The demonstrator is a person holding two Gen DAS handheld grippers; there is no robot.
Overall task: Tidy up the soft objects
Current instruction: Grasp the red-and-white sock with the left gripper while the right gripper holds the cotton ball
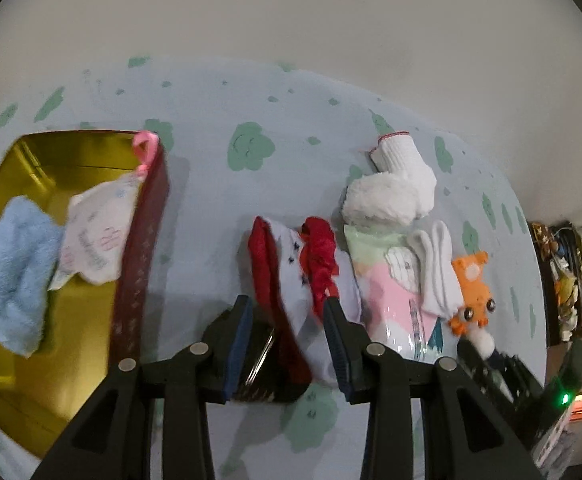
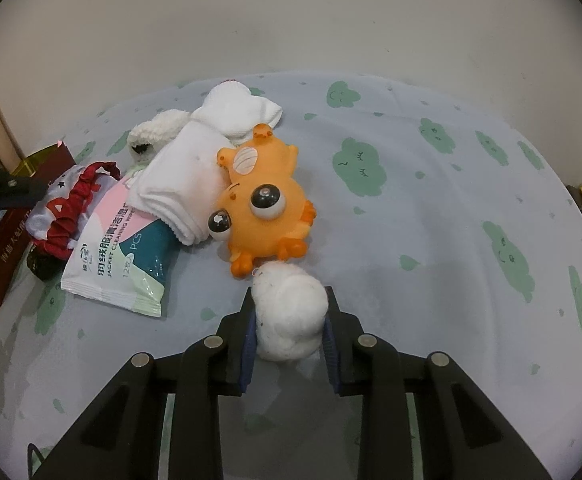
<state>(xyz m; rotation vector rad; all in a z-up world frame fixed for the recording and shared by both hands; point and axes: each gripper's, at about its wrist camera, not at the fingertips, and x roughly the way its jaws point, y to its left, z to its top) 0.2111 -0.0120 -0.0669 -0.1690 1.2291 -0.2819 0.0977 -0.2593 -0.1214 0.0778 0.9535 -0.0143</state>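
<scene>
I see a worktop [image 2: 431, 240] under a cloud-print cloth; a wipes pack [image 2: 119, 256], orange toy [image 2: 267, 216] and folded white socks [image 2: 183, 184] lie centre-left, a red box [image 1: 139, 256] left.

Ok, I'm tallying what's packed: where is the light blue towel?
In the left wrist view, the light blue towel lies inside the gold tin at far left, touching a white printed pouch on its right.
</scene>
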